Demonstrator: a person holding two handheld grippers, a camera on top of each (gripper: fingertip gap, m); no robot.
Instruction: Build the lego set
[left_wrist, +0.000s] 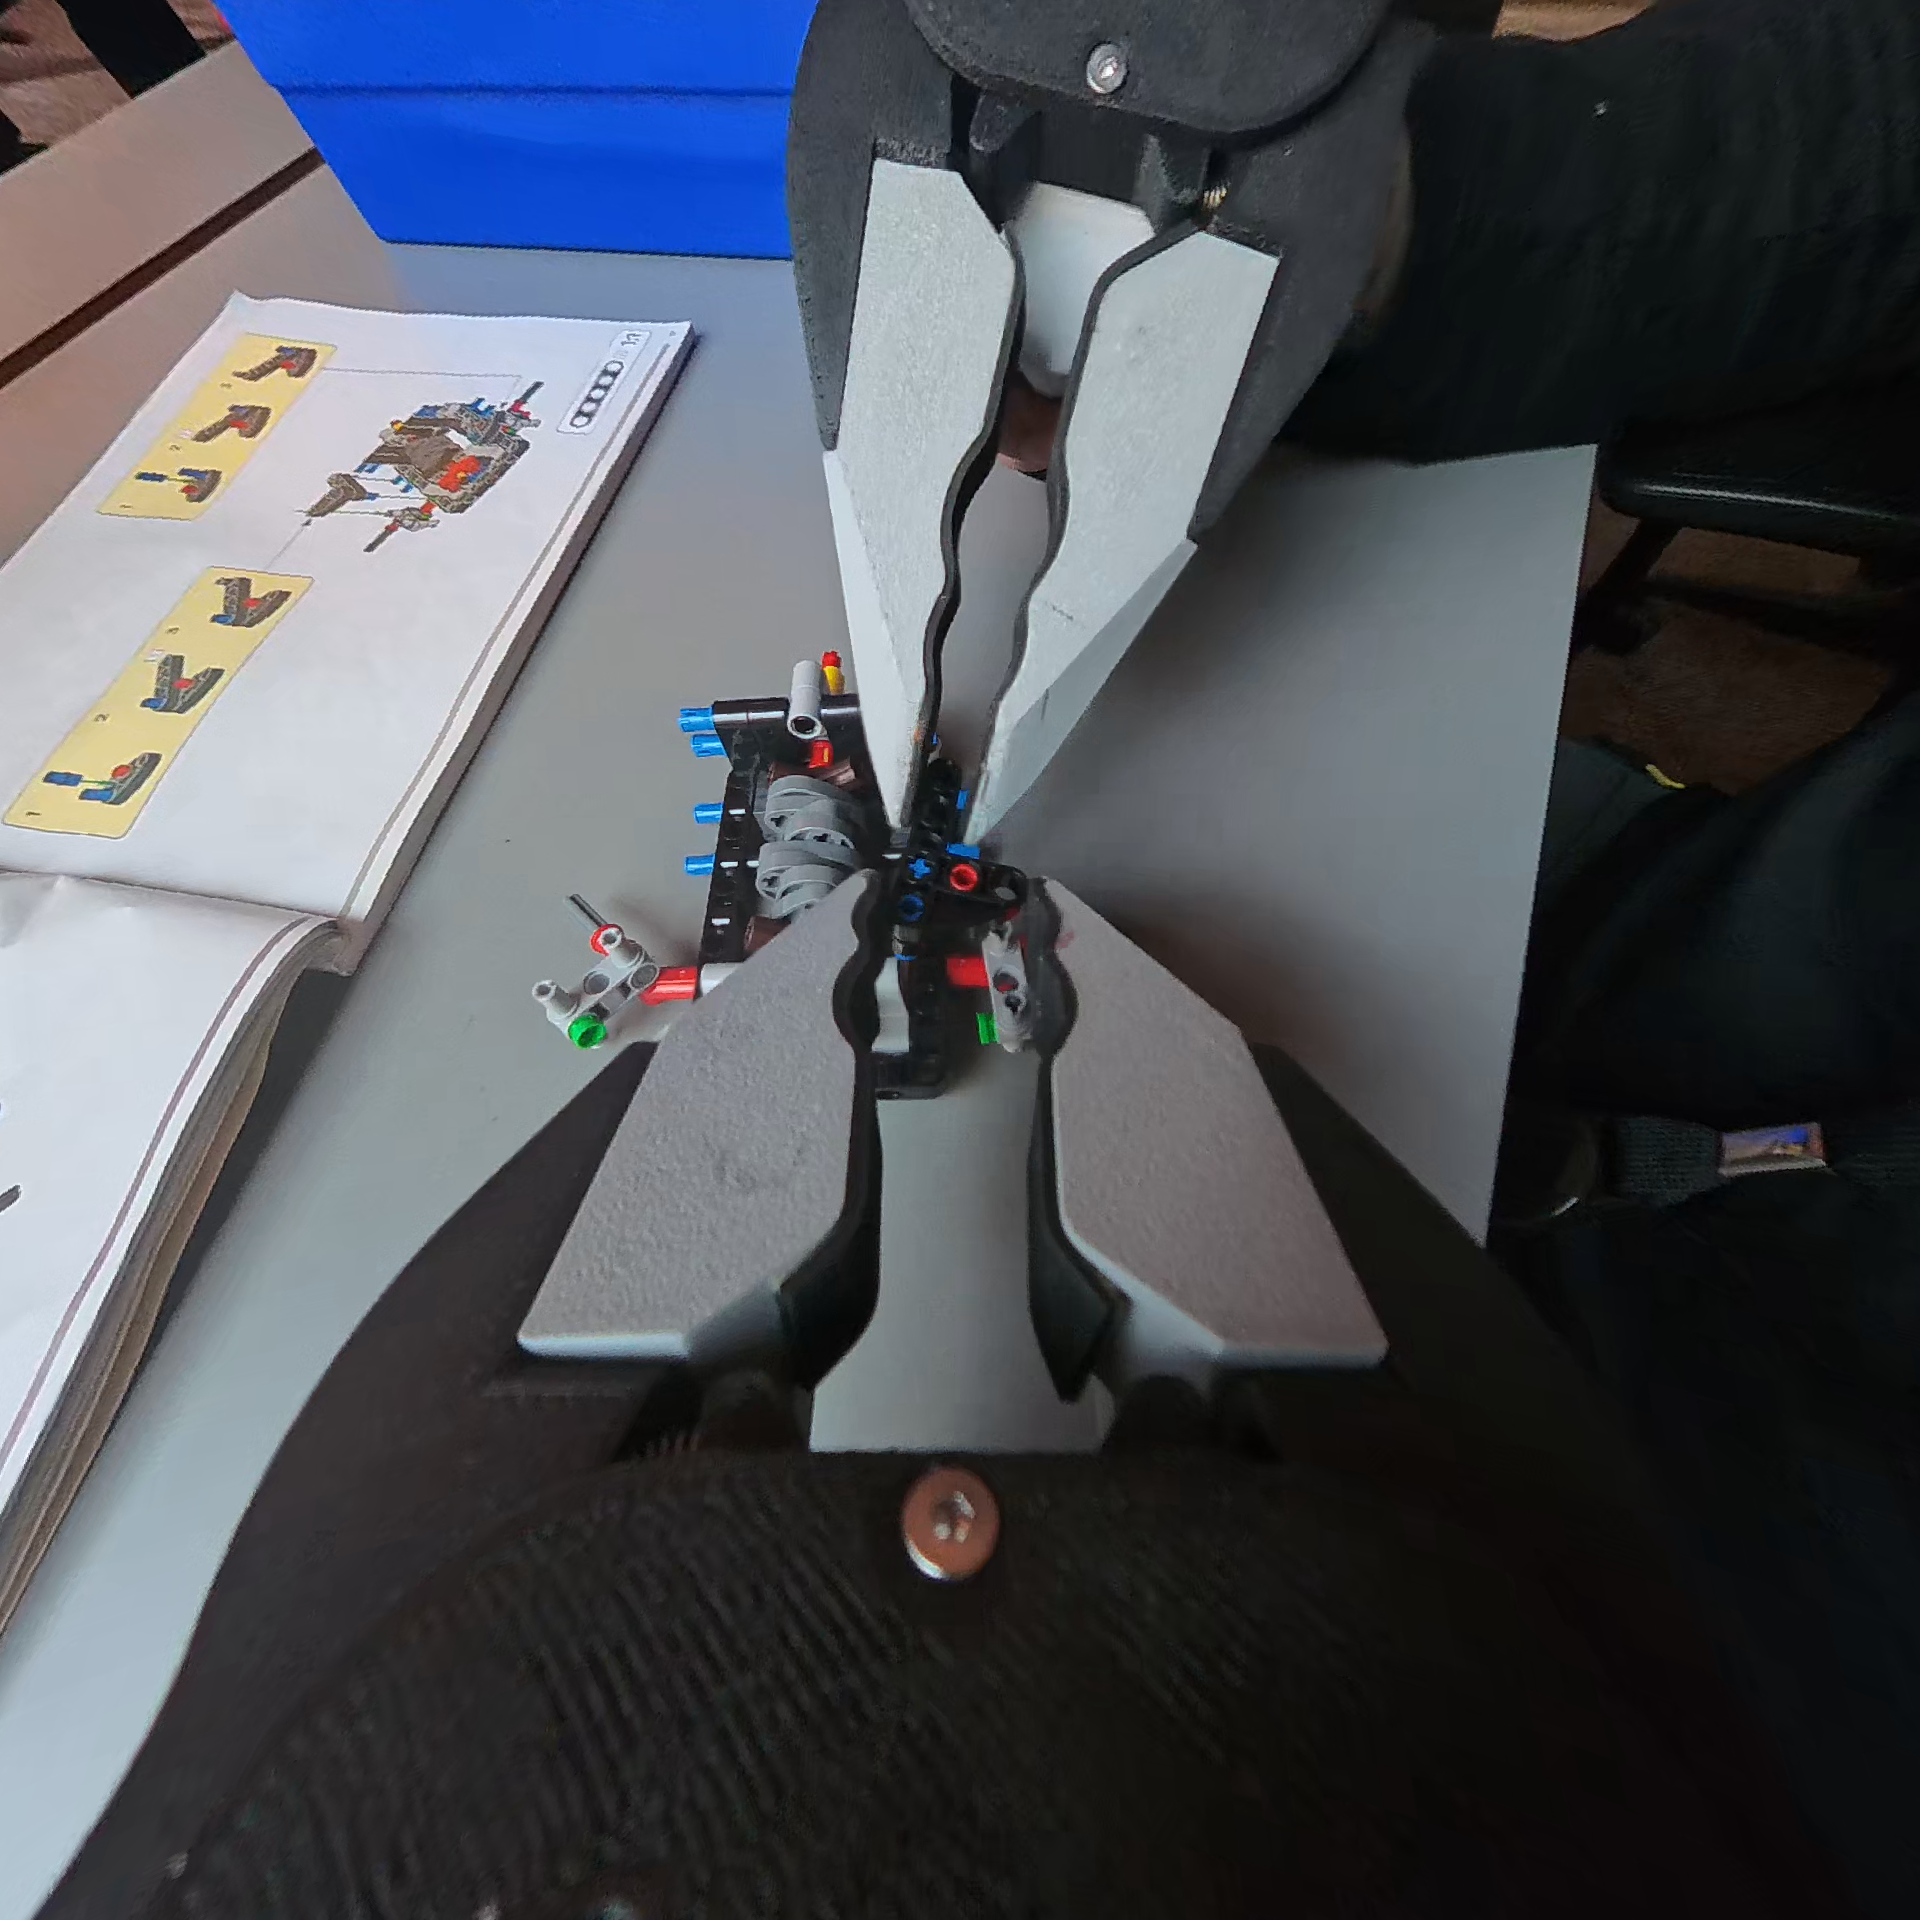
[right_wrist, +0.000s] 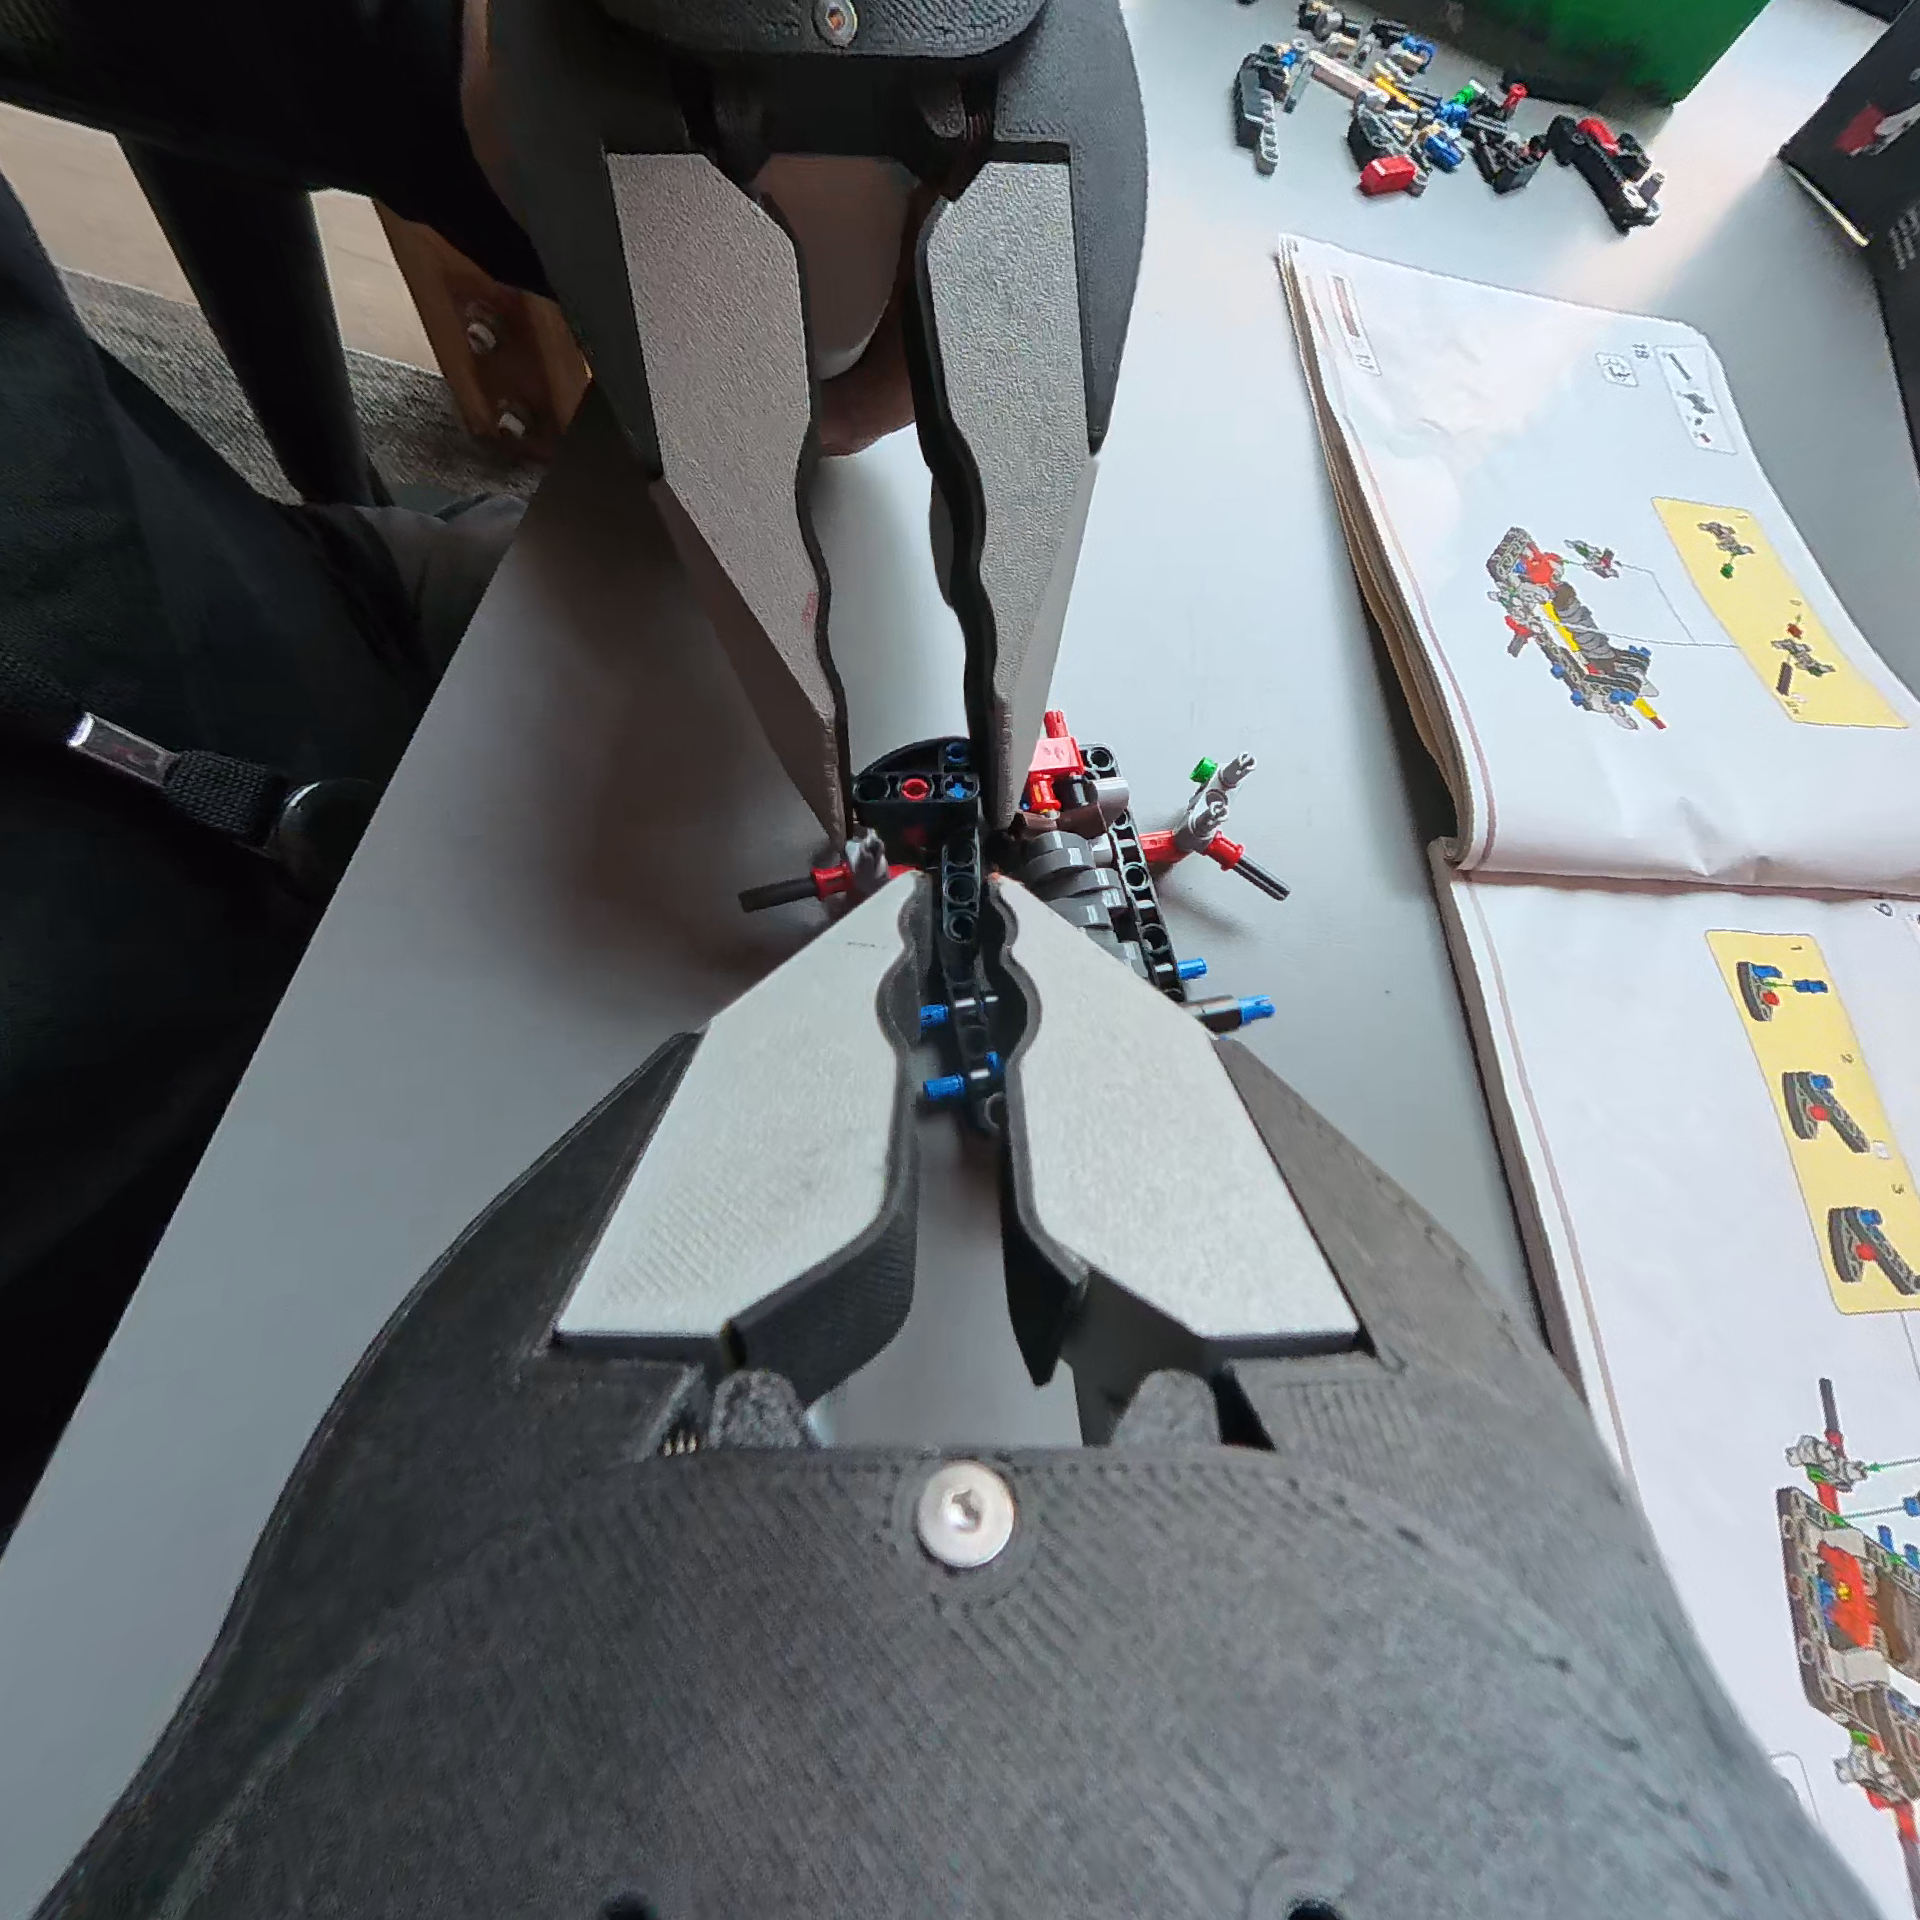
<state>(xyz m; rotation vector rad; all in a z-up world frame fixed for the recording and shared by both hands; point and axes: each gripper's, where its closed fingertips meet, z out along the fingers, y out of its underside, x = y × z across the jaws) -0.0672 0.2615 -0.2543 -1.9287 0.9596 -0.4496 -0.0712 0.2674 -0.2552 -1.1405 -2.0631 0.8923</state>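
Note:
A partly built lego assembly lies on the grey table: a black beam frame with grey gears, blue pins and red parts. It also shows in the right wrist view. My left gripper is shut on the assembly's end, around a black curved piece with a red pin. My right gripper faces it from the other side and is shut on a long black beam of the same assembly. The two grippers' tips nearly touch. A small grey part with green and red pins sticks out of the frame's end.
An open instruction booklet lies beside the assembly, also in the right wrist view. A blue bin stands behind it. A pile of loose lego pieces, a green box and a black box sit farther off. The table edge is close by.

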